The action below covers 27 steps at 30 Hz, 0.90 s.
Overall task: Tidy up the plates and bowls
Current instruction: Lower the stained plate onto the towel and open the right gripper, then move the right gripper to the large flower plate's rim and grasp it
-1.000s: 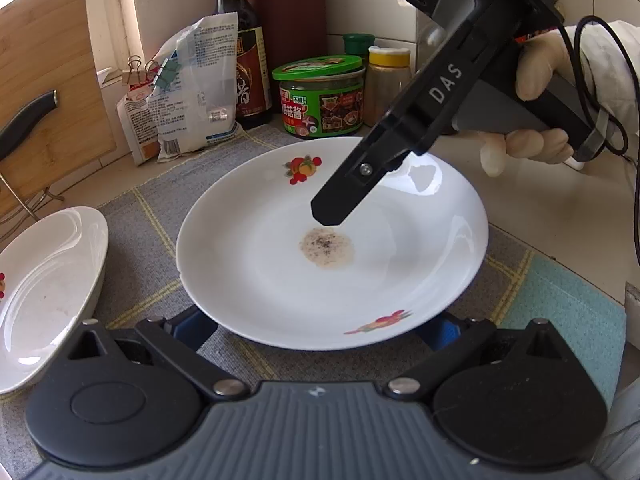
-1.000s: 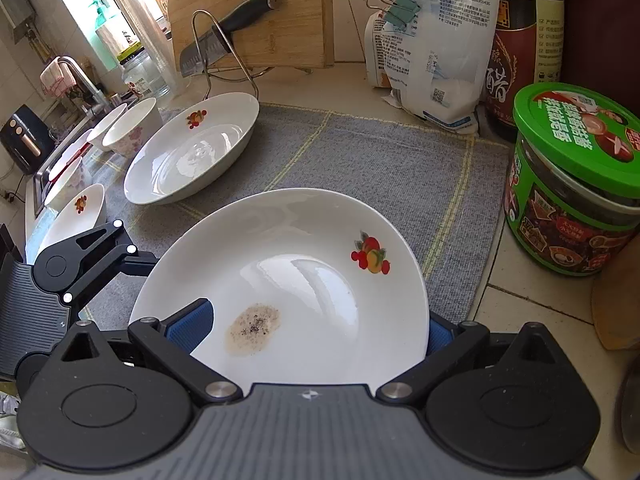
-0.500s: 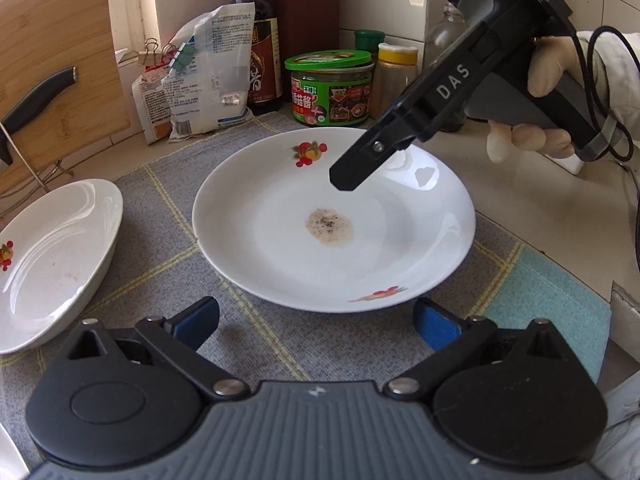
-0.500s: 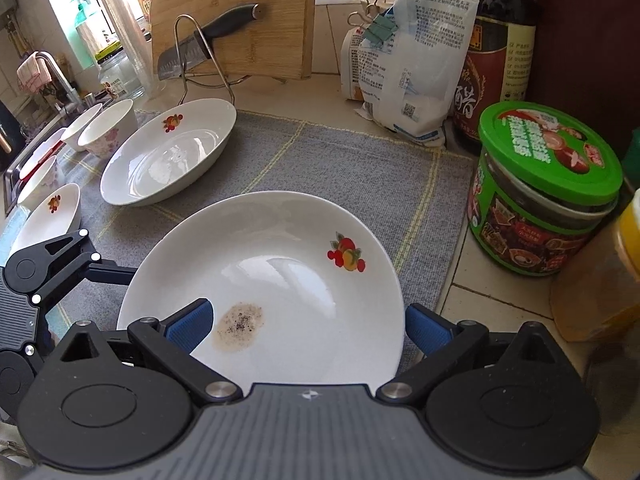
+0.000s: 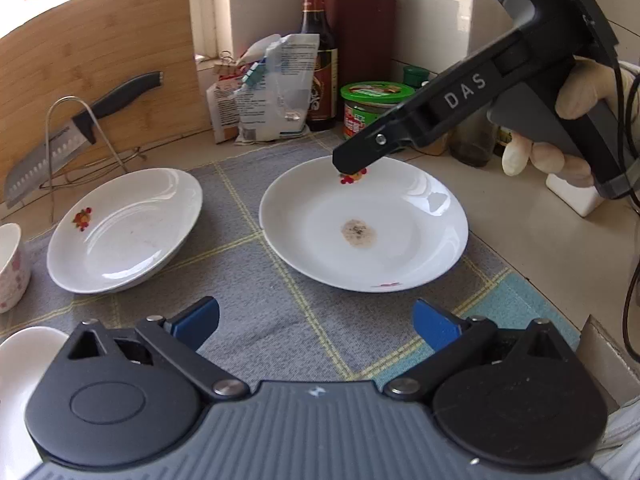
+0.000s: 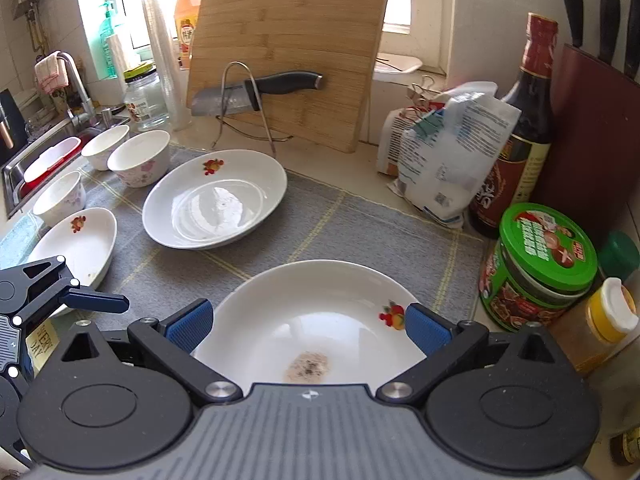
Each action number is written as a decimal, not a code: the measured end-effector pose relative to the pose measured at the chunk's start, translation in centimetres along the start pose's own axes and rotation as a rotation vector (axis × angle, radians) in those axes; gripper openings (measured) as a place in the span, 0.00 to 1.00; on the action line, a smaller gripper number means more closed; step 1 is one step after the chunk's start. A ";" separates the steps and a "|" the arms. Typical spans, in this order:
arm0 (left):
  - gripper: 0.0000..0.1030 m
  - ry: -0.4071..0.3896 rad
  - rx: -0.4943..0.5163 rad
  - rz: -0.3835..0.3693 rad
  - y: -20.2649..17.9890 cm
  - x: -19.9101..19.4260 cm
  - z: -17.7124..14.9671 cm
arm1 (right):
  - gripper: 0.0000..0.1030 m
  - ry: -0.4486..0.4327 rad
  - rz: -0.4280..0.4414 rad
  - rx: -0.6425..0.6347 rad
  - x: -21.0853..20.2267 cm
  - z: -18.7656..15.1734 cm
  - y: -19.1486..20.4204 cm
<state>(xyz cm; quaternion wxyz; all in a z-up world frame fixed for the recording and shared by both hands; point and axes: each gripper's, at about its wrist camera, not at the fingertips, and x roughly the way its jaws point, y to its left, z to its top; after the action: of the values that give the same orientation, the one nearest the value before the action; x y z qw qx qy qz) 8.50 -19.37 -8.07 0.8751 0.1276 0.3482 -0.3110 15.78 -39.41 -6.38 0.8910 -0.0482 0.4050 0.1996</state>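
A white plate [image 5: 400, 240] with a brown stain lies on the grey mat [image 5: 256, 280]; it also shows in the right wrist view [image 6: 320, 300]. My left gripper [image 5: 316, 320] stands open and empty, a short way back from the plate's near rim. My right gripper [image 6: 306, 324] is open, hovering over the plate with nothing between its blue pads [image 6: 188, 322]. From the left wrist view its tip [image 5: 352, 166] hangs above the far rim. A second plate [image 6: 216, 204], a smaller plate [image 6: 76, 248] and three bowls [image 6: 140, 158] sit further left.
A knife [image 6: 256, 92] rests on a wire rack in front of a leaning cutting board [image 6: 288, 48]. Clipped bags [image 6: 448, 148], a sauce bottle [image 6: 524, 132], a green-lidded jar [image 6: 540, 268] and a yellow-capped jar [image 6: 600, 328] crowd the right. A sink [image 6: 44, 156] lies far left.
My left gripper has drawn back from the stained plate, which now lies apart from it on the mat. My right gripper has risen and pulled back toward the plate's far rim.
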 end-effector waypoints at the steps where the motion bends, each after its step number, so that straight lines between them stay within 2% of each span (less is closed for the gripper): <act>1: 0.99 0.002 -0.010 0.007 0.1 -0.4 0.0 | 1.00 -0.007 0.011 -0.004 0.0 0.2 0.7; 4: 0.99 -0.010 -0.038 0.021 0.8 -2.1 -0.2 | 1.00 -0.029 0.041 0.002 -0.1 0.6 2.8; 8: 0.99 -0.033 -0.068 0.001 2.4 -3.9 -1.4 | 1.00 -0.057 0.053 0.001 0.4 0.7 6.0; 10: 0.99 -0.016 -0.082 0.005 3.1 -4.2 -2.1 | 1.00 -0.061 0.052 0.030 0.7 0.5 7.5; 15: 0.99 0.000 -0.048 0.033 4.8 -5.9 -3.7 | 1.00 -0.073 0.053 0.067 1.0 0.2 10.9; 19: 0.99 -0.013 -0.051 0.025 6.6 -7.3 -4.6 | 1.00 -0.064 0.068 0.089 1.5 -0.3 13.3; 27: 0.99 -0.021 -0.063 0.023 10.0 -9.2 -6.6 | 1.00 -0.038 0.018 0.092 3.4 -0.9 17.2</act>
<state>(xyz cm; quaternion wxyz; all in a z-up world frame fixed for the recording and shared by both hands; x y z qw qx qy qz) 6.13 -4.50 -6.46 0.8857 0.1008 0.3472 -0.2911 10.41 -22.78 -8.21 0.8980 0.0001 0.3971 0.1896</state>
